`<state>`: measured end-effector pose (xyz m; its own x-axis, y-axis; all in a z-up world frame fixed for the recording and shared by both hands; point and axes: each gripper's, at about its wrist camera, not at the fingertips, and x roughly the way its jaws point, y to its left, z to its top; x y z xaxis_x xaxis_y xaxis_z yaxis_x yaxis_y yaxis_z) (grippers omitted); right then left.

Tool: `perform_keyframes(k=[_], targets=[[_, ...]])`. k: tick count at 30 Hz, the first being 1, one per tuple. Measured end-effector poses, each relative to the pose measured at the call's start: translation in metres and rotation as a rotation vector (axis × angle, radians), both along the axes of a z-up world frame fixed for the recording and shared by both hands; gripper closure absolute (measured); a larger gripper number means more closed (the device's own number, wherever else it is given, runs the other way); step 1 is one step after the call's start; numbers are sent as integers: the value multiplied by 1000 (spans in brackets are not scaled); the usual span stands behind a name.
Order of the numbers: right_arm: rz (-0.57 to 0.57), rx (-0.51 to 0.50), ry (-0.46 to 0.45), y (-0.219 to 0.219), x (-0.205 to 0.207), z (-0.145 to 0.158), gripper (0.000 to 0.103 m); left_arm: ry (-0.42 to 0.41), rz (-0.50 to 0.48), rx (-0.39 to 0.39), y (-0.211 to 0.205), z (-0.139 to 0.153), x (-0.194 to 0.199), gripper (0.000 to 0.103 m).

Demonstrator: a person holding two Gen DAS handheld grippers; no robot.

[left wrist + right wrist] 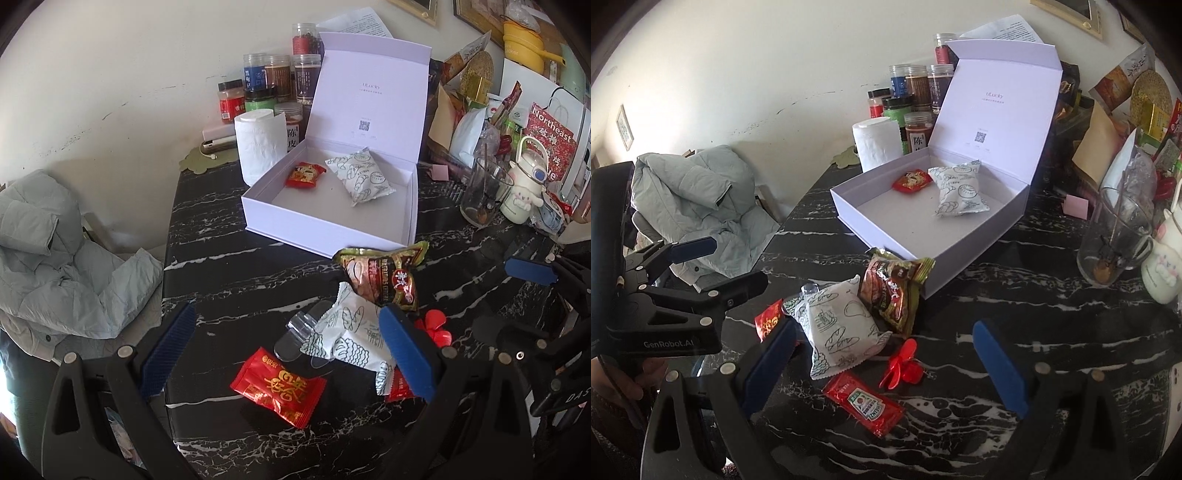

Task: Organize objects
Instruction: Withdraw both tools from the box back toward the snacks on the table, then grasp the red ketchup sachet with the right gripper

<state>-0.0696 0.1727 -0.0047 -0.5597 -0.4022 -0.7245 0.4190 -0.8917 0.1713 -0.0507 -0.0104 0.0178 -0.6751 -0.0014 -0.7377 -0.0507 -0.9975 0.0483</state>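
- The left tool hovers low over the black marble-patterned tabletop, its blue pads wide apart and holding nothing.
- Between those pads lies a small red foil candy packet, its long axis running from near left to far right across the view.
- Just beside it are a white printed bread pouch, a brown-green snack bag, a red ketchup sachet and a red plastic fan toy, so I judge most of the work is left.
- The open white cardboard box already holds two packets.
- The right tool is also spread open and empty.
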Motion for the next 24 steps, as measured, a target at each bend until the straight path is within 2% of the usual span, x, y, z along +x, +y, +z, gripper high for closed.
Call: perform_keyframes(k=[3,10,24], targets=[[14,10,-5,-4,4,-8,6,-18,-7,-30,-1,-10,4,4],[48,42,4,-14,16,-26,6,-69,-34,-21,-8,-33,13,4],[100,53,-95,-22,23,-75,6,-164,-21,56,-23,-79,20,4]])
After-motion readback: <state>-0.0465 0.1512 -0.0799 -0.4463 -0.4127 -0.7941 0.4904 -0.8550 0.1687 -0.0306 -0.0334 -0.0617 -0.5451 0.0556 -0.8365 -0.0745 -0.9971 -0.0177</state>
